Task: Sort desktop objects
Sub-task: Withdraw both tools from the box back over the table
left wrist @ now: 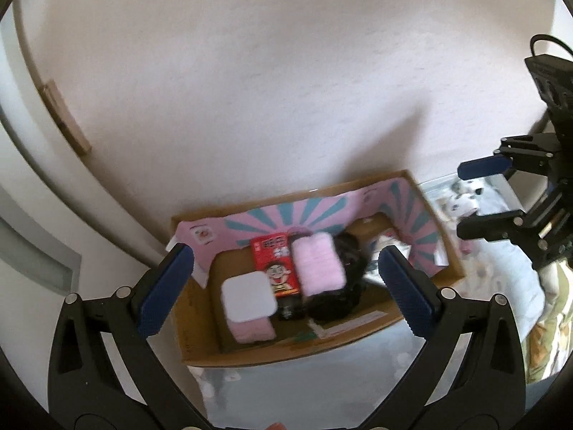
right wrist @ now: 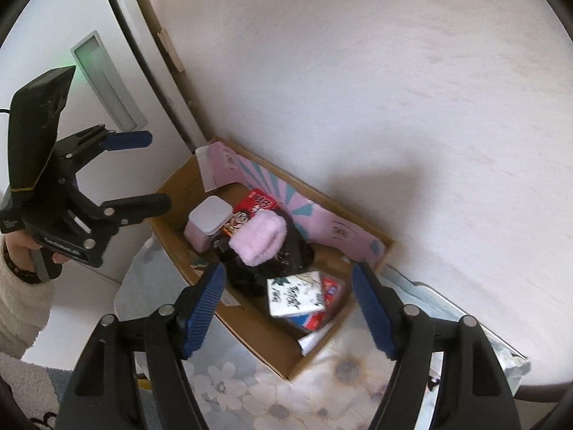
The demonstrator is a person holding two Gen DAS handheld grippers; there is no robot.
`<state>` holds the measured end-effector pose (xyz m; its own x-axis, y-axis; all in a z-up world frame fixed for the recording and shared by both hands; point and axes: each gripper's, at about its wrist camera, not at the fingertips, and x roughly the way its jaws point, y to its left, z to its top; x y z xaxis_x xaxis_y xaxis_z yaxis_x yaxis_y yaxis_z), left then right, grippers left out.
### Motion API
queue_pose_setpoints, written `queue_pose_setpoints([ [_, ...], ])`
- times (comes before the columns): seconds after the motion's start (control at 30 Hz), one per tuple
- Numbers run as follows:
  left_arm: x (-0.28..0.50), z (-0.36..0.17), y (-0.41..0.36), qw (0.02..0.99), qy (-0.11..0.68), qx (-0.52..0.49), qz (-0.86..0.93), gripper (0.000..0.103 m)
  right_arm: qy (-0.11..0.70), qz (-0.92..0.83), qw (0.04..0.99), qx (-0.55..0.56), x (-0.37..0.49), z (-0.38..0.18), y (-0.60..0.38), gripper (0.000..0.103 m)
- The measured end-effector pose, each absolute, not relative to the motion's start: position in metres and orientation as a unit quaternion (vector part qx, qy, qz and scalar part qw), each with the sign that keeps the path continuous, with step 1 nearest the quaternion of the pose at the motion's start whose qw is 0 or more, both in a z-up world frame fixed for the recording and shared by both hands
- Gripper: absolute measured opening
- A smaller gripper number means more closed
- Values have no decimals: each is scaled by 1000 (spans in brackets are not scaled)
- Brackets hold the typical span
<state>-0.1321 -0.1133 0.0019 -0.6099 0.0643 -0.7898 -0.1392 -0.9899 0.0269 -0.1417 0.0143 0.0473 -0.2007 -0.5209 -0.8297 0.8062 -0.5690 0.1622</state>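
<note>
Cardboard box (left wrist: 361, 340) holds red carton (left wrist: 275, 265), pink sock (left wrist: 318, 263), perhaps.

1. A white wall (left wrist: 250, 71) with a rough, plastered look fills most of both views.
2. A floral cloth (right wrist: 286, 394) in pale grey and white, printed with large flowers, covers the surface at the foot of the wall.
3. A white door (right wrist: 118, 82) stands at the left, with a recessed grey handle plate (right wrist: 104, 79) that shows a faint green glow at its top.
4. A small tan wooden strip (left wrist: 64, 122) sits along the edge where the door frame meets the wall.
</note>
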Motion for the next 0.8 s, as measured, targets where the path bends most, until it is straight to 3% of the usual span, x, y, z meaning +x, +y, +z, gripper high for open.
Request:
queue_pose_setpoints([
  [0.5, -102, 40, 13, 161, 72, -384, 906, 103, 141, -811, 356, 441, -143, 82, 150, 69],
  [0.8, -74, -9, 123, 248, 110, -398, 876, 103, 138, -817, 317, 462, -154, 56, 229, 69],
])
